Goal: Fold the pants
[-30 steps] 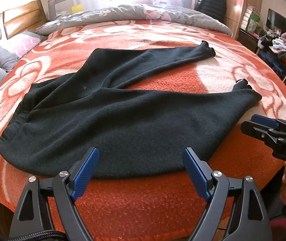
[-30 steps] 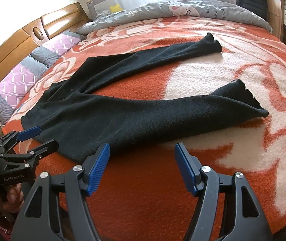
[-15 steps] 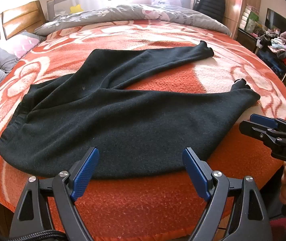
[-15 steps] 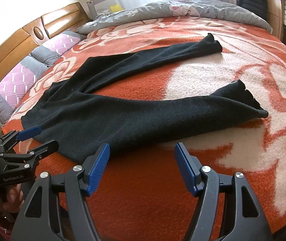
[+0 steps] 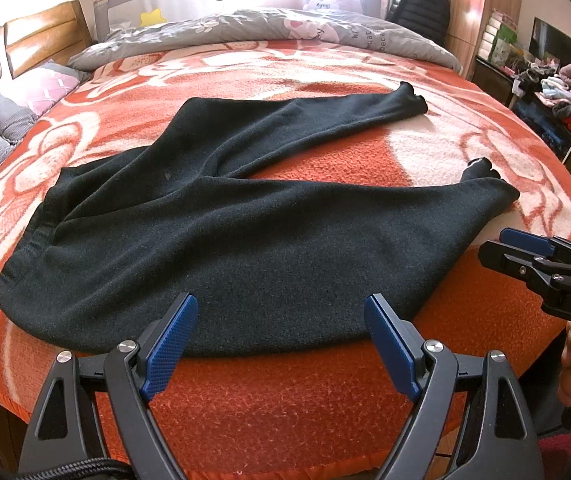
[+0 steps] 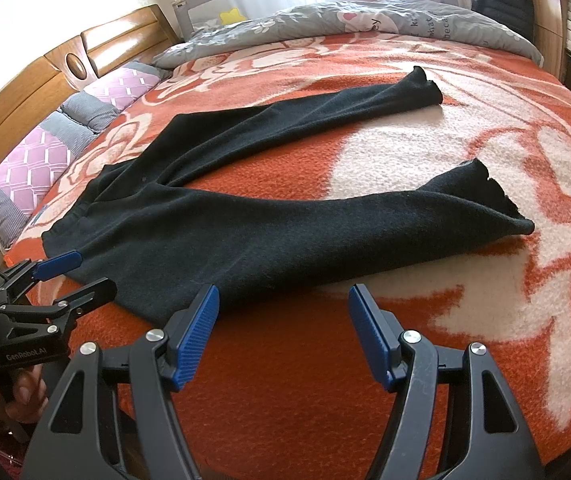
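Black pants (image 5: 245,236) lie flat on an orange and white floral blanket (image 5: 285,396), waistband at the left, the two legs spread apart toward the right. They also show in the right wrist view (image 6: 269,228). My left gripper (image 5: 281,312) is open and empty at the near edge of the pants' lower leg. My right gripper (image 6: 283,302) is open and empty, just in front of the same leg's near edge. The right gripper also shows at the right of the left wrist view (image 5: 525,248), and the left gripper at the left of the right wrist view (image 6: 73,276).
A grey quilt (image 5: 285,28) lies across the far end of the bed. Pillows (image 6: 65,140) and a wooden headboard (image 6: 65,76) are at the left. A cabinet piled with clothes (image 5: 565,92) stands right of the bed.
Both views have shifted only slightly; the pants sit a little lower and left in the left wrist view. Both grippers stay open and the pants have not moved.
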